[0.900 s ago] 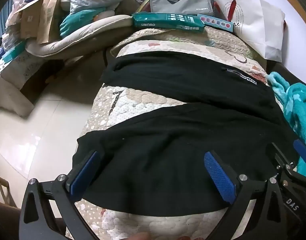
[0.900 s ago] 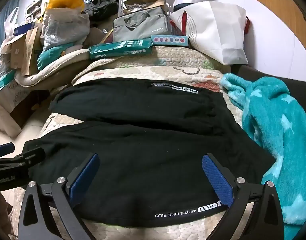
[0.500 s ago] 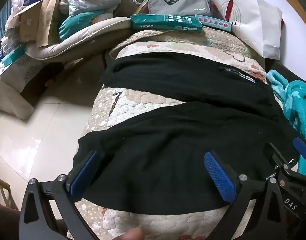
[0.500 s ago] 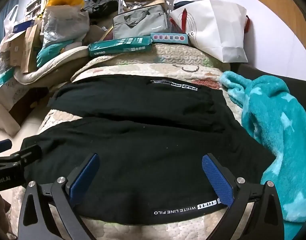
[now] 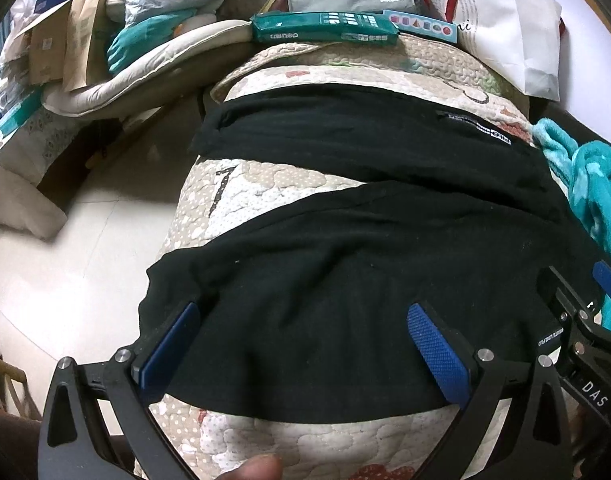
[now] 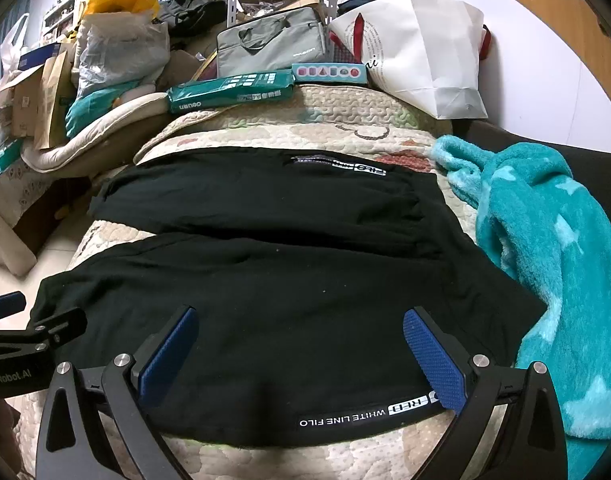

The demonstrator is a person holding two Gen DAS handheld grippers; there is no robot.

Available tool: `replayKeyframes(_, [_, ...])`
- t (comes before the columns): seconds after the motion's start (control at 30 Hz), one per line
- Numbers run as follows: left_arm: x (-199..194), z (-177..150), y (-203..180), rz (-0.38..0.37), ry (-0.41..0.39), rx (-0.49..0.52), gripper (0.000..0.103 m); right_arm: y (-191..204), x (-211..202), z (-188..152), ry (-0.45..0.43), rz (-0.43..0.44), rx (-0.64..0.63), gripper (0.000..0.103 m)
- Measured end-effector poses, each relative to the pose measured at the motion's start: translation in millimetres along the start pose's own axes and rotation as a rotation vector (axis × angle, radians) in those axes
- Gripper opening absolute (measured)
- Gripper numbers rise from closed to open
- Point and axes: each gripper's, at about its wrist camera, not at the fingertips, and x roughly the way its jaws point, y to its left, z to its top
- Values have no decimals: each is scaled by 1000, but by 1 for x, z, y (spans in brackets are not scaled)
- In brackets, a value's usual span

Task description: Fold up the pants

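Note:
Black pants (image 5: 345, 264) lie spread on a quilted cream cover (image 5: 249, 200), both legs running across it with a gap between them at the left. They also show in the right wrist view (image 6: 289, 280), with white lettering on the near hem. My left gripper (image 5: 305, 344) is open and empty, its blue pads (image 5: 437, 352) just above the near leg by its left end. My right gripper (image 6: 301, 356) is open and empty above the near leg's right part. The right gripper (image 5: 581, 320) shows at the right edge of the left wrist view.
A teal fleece blanket (image 6: 545, 264) lies right of the pants. A green box (image 6: 229, 90), a grey bag (image 6: 269, 46) and a white paper bag (image 6: 417, 52) crowd the far end. Tiled floor (image 5: 65, 264) drops off left, with piled cushions and cartons (image 5: 65, 52).
Both grippers have eased slightly back toward the near edge; more of the quilt shows below the pants. Both stay open. The pants have not moved.

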Motion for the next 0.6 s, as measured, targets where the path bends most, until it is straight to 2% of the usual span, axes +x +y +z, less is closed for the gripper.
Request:
replayKeyframes(0.4, [2, -2, 0, 9, -11, -4, 103, -1, 1, -1, 3, -3, -1, 103])
replayKeyframes(0.5, [2, -6, 0, 77, -34, 24, 103, -5, 0, 1, 3, -12, -2, 103])
replayKeyframes(0.6, [-8, -10, 4, 91, -30, -1, 103, -12, -1, 5, 14, -11, 27, 103])
